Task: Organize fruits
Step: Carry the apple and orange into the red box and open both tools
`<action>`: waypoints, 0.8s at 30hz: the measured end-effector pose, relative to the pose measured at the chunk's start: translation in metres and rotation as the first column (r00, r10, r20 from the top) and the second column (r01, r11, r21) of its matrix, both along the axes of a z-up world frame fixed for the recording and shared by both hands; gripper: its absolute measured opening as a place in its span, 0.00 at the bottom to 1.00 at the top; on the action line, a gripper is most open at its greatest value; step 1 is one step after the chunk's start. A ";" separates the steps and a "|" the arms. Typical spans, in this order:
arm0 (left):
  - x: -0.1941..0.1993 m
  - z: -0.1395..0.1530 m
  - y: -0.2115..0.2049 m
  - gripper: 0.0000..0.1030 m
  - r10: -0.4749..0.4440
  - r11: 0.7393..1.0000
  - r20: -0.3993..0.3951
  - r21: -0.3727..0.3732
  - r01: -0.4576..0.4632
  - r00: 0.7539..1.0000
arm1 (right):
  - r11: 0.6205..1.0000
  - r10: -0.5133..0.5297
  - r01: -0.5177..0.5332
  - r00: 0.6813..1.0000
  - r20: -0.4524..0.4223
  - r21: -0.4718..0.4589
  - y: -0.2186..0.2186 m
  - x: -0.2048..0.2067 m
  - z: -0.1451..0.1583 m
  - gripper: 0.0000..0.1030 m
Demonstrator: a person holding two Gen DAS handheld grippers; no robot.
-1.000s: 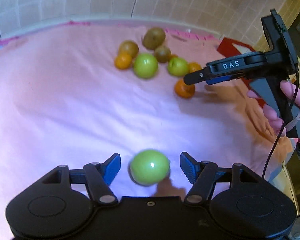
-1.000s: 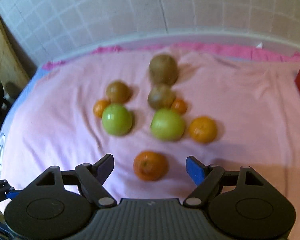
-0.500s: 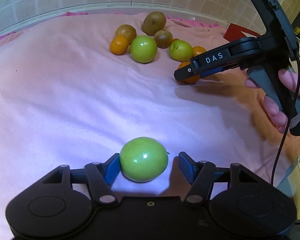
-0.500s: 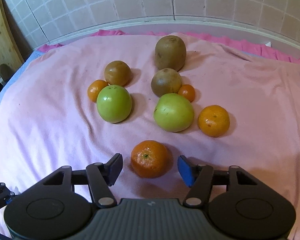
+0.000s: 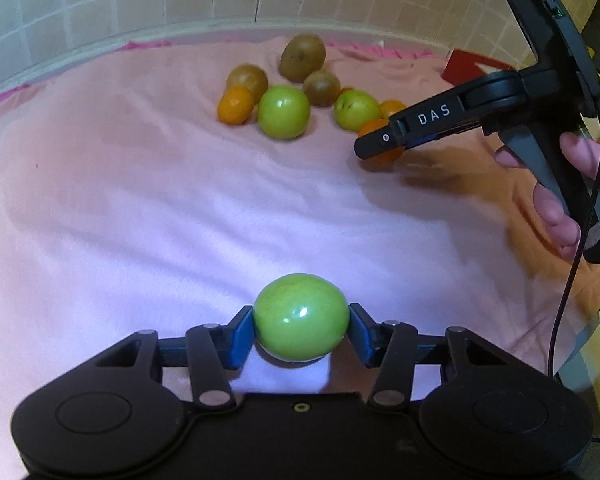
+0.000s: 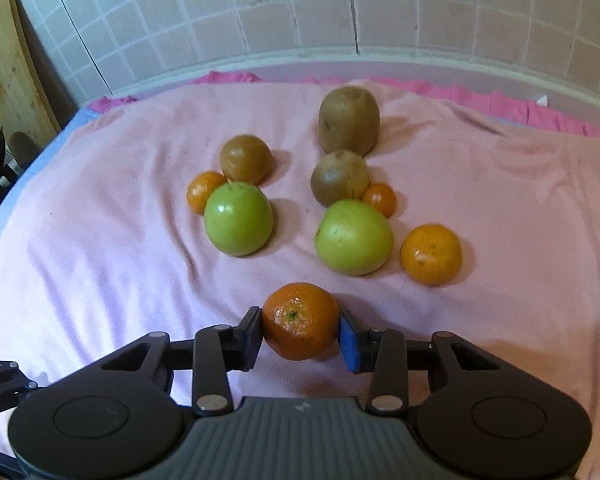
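Observation:
A green apple (image 5: 301,316) rests on the pink cloth (image 5: 140,220), apart from the other fruit. My left gripper (image 5: 301,330) is closing on it, both blue pads touching its sides. In the right wrist view an orange (image 6: 300,318) sits between the pads of my right gripper (image 6: 300,334), which is closing and touches it on both sides. Behind it lie two green apples (image 6: 238,218) (image 6: 354,236), three smaller oranges (image 6: 431,254) (image 6: 204,191) (image 6: 380,199) and three brown kiwis (image 6: 349,120) (image 6: 246,159) (image 6: 339,176). The left wrist view shows the right gripper (image 5: 374,146) from the side.
A tiled wall (image 6: 300,12) runs along the cloth's far edge. A red object (image 5: 466,72) lies at the far right corner and a wooden board (image 6: 8,76) stands at the left. A person's hand (image 5: 556,208) holds the right gripper's handle, with a cable hanging below.
Both grippers' jaws have narrowed from wide apart until the pads meet the fruit: the left on the green apple, the right on the orange. Neither hand has shifted much.

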State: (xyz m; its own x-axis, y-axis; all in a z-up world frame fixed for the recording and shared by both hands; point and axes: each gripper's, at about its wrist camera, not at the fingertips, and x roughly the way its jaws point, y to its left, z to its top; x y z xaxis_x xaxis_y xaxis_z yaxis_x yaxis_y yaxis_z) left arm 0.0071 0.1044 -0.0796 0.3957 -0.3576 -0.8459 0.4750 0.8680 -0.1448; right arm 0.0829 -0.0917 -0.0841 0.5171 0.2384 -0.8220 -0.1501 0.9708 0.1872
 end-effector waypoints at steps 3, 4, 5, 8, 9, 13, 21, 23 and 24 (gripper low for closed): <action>0.004 0.016 -0.005 0.57 -0.010 1.000 0.052 -0.012 0.011 0.999 | 1.000 -0.014 0.014 0.999 0.042 0.009 -0.010 -0.003 0.020 0.41; 0.005 0.022 -0.008 0.57 -0.017 1.000 0.067 -0.021 0.019 0.998 | 1.000 -0.023 0.022 0.998 0.061 0.011 -0.016 -0.005 0.029 0.41; 0.007 0.028 -0.011 0.57 -0.028 0.999 0.083 -0.029 0.031 0.996 | 1.000 -0.030 0.029 0.997 0.077 0.011 -0.022 -0.007 0.037 0.41; 0.015 0.047 -0.030 0.57 -0.074 0.997 0.143 -0.022 0.078 0.987 | 0.997 -0.071 0.071 0.988 0.140 0.006 -0.047 -0.015 0.066 0.41; 0.018 0.053 -0.037 0.57 -0.091 0.995 0.161 -0.018 0.095 0.983 | 0.995 -0.095 0.096 0.981 0.166 0.003 -0.060 -0.020 0.077 0.41; 0.032 0.077 -0.081 0.57 -0.179 0.981 0.241 -0.025 0.190 0.954 | 0.980 -0.190 0.199 0.950 0.248 -0.009 -0.109 -0.036 0.114 0.41; 0.065 0.122 -0.199 0.57 -0.360 0.914 0.349 -0.055 0.403 0.865 | 0.881 -0.434 0.473 0.825 0.361 -0.022 -0.232 -0.092 0.163 0.41; 0.072 0.129 -0.235 0.57 -0.411 0.886 0.359 -0.056 0.459 0.838 | 0.834 -0.509 0.552 0.778 0.368 -0.016 -0.267 -0.112 0.168 0.41; 0.074 0.130 -0.250 0.57 -0.430 0.874 0.360 -0.065 0.482 0.828 | 0.813 -0.538 0.582 0.760 0.365 -0.013 -0.283 -0.121 0.168 0.41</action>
State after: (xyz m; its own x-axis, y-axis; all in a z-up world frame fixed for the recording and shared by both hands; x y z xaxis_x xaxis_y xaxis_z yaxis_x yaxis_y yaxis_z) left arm 0.0812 -0.1460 0.0506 0.3976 -0.6747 -0.6218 0.8529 0.5216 -0.0206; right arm -0.0380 -0.3743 0.0841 0.7698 -0.2678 -0.5793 0.3971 0.9116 0.1063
